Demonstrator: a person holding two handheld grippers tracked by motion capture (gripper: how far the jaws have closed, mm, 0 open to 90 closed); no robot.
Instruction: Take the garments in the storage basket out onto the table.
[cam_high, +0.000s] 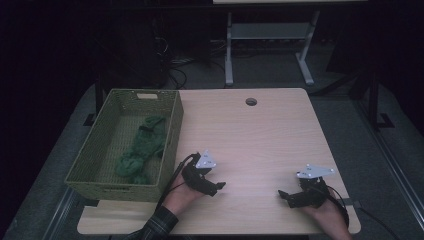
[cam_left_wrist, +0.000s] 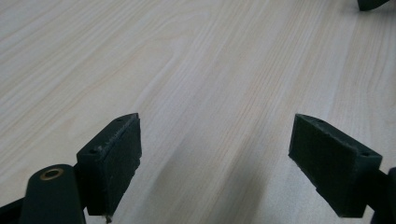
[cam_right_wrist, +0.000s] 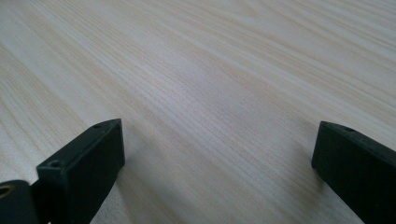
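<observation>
Lying in the basket (cam_high: 172, 117) at the table's (cam_high: 260, 135) far left, the green cloth (cam_high: 140, 150) stretches lengthwise from near to far, its far end tipped slightly right. Near the front edge, the left gripper (cam_high: 216, 186) and right gripper (cam_high: 284, 196) rest apart, both gaping with nothing between their jaws, tips facing each other. Pale wood grain covers the table; the room behind is dark, with 1 grey desk frame (cam_high: 270, 45).

A dim lab: pale desk (cam_high: 260, 130), floor cables (cam_high: 172, 67), white table frame (cam_high: 270, 45).
</observation>
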